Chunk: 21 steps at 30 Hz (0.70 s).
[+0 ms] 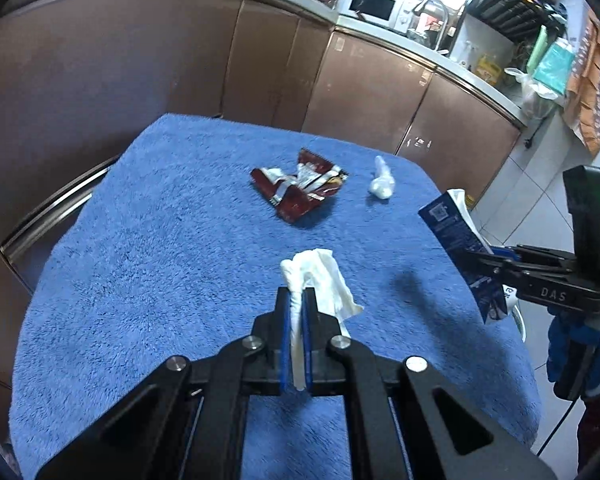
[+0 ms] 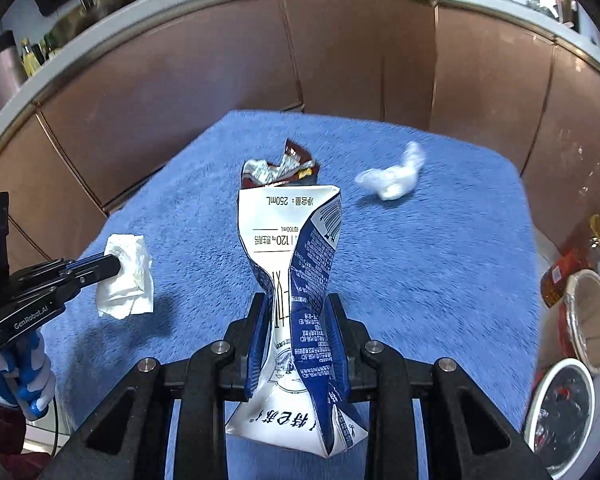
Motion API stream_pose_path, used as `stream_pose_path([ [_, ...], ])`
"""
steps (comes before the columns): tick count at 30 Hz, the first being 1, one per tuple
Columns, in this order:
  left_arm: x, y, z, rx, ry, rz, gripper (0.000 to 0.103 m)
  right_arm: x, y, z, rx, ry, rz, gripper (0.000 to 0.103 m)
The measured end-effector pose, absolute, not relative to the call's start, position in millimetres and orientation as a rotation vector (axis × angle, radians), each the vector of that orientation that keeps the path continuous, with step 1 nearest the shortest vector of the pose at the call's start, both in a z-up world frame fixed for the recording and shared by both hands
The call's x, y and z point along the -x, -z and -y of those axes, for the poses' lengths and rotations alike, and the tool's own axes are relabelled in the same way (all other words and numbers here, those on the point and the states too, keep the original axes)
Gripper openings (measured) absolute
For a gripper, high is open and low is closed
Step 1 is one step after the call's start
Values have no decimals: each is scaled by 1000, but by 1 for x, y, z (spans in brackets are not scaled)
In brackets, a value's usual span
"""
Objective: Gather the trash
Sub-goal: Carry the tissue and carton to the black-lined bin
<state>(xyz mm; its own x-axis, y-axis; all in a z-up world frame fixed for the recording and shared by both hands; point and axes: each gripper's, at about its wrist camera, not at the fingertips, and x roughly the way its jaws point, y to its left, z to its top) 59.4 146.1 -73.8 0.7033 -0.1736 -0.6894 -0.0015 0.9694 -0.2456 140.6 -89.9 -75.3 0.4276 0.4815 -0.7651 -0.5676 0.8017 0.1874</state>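
Observation:
My left gripper (image 1: 298, 300) is shut on a crumpled white tissue (image 1: 320, 276) and holds it above the blue towel-covered table (image 1: 160, 240); it also shows at the left of the right wrist view (image 2: 116, 266). My right gripper (image 2: 296, 304) is shut on a crushed blue-and-white milk carton (image 2: 296, 248), which also shows at the right of the left wrist view (image 1: 456, 236). A dark red snack wrapper (image 1: 300, 190) lies on the towel toward the far side. A wad of clear plastic (image 1: 381, 182) lies to its right.
Brown cabinet fronts (image 1: 180, 60) run behind the table under a grey countertop. On the floor to the right stand a white bin (image 2: 560, 404), a paper cup (image 2: 592, 320) and a bottle (image 2: 572, 268). A microwave (image 1: 374, 4) stands on the counter.

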Motion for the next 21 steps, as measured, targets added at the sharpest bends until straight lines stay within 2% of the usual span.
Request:
stream_pose_path([
  [14, -39, 5, -66, 25, 150, -674, 5, -96, 31, 184, -58, -519, -735, 27],
  [21, -56, -13, 0, -89, 240, -650, 5, -95, 33, 252, -146, -391, -690, 27],
])
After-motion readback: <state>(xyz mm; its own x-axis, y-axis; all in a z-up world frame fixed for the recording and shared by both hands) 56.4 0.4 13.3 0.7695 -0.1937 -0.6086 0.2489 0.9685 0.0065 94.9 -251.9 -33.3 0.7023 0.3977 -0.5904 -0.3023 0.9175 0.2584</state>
